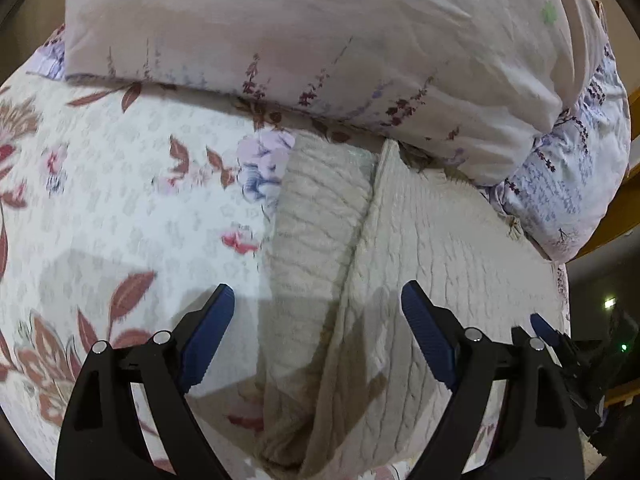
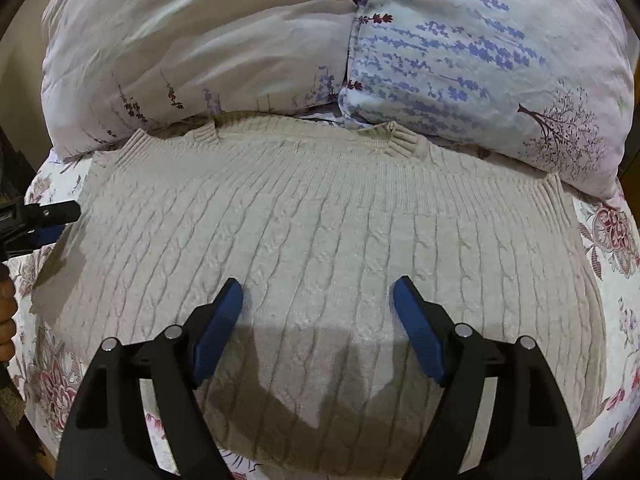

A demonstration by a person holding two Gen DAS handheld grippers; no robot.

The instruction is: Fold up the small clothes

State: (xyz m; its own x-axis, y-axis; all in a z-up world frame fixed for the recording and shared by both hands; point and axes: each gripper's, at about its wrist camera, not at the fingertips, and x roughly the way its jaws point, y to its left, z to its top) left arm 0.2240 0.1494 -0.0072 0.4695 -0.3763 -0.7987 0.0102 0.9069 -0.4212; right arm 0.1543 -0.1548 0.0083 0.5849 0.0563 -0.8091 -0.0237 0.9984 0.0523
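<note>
cream cable-knit sweater (image 2: 328, 240) lies spread on a floral bedsheet (image 1: 120, 208), ribbed neck and shoulder edge toward the pillows. in the left wrist view its near side is doubled over into a long fold (image 1: 320, 224) running away from the camera, with bare sheet to the left of it.

surroundings: two plump pillows along the far edge. pale pink pillow (image 2: 192, 40) with thin lavender sprigs sits on the left in the right wrist view; beside it, touching, a pale blue pillow (image 2: 472, 48) with purple flower rows and a small dark tree print. both overhang the sweater's top edge and crowd that side. wooden bed frame (image 1: 632, 184) shows at the right rim of the left wrist view.

left gripper (image 1: 318, 312): jaws spread wide, nothing between the blue pads, hovering over the folded edge; gripper shadow falls on the knit.

right gripper (image 2: 318, 304): jaws wide apart, holding nothing, over the middle of the sweater. the left gripper's tip also shows at the left rim of this view, with fingers of the person's hand (image 2: 6, 320) below it.

no readable writing, labels or brands anywhere.
</note>
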